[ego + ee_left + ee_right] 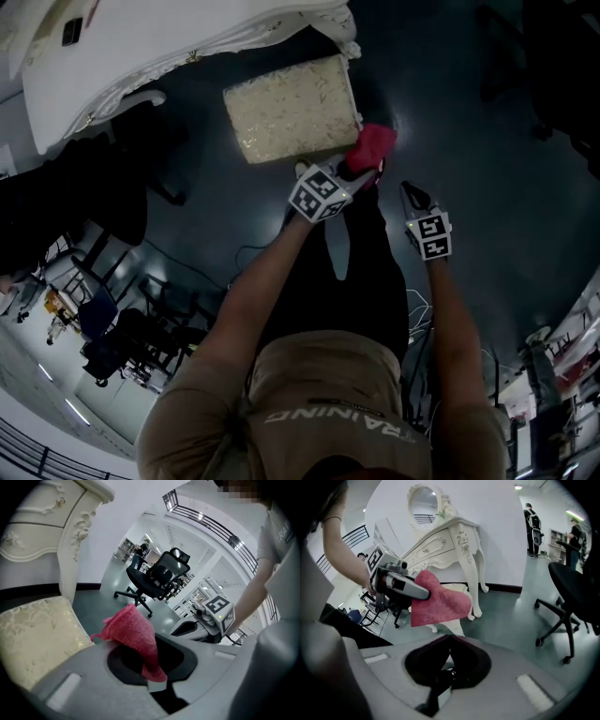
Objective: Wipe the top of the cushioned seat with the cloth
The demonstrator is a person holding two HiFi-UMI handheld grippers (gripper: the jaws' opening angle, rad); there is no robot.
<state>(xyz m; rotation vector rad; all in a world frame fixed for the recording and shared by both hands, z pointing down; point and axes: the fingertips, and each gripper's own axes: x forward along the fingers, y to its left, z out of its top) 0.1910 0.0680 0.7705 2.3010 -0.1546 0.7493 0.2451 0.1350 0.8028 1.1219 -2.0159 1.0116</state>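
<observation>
The cushioned seat (292, 108) has a cream patterned top and stands just in front of me; in the left gripper view it fills the lower left (37, 639). My left gripper (367, 171) is shut on the pink cloth (372, 145), holding it in the air off the seat's right corner. The cloth (136, 634) rises from the pinched jaws (157, 677). My right gripper (412, 195) hangs to the right of the cloth, apart from it. Its jaws (449, 638) are shut with nothing between them. From there I see the left gripper (401, 585) carrying the cloth (440, 602).
A white ornate dressing table (141, 47) stands right behind the seat, its carved leg (472, 578) close by. A black office chair (157, 576) is on the dark floor to the right. More chairs (112, 328) stand left. Two people (533, 524) are far off.
</observation>
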